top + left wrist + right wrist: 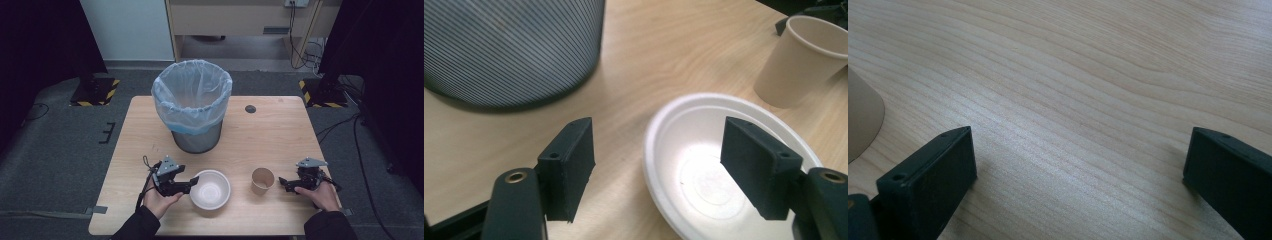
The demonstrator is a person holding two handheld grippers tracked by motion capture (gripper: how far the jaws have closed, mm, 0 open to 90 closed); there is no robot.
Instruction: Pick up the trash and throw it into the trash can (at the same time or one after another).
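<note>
Bowl (704, 165): white, round, shallow, empty; left tongs (656, 170) wide open astride rim, gripping nothing.

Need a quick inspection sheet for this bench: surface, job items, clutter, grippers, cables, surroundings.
Surface: wooden table, dry and bare around the items.
Job's things: white bowl and paper cup, both upright and empty; lined bin behind them.
Clutter: nothing seen.
Grippers: left gripper open, straddling the bowl's rim; right gripper open over bare wood beside the cup.
Cables: loose cables on the floor, right of the table.
Surroundings: grey carpet, black curtains, striped stand bases.
</note>
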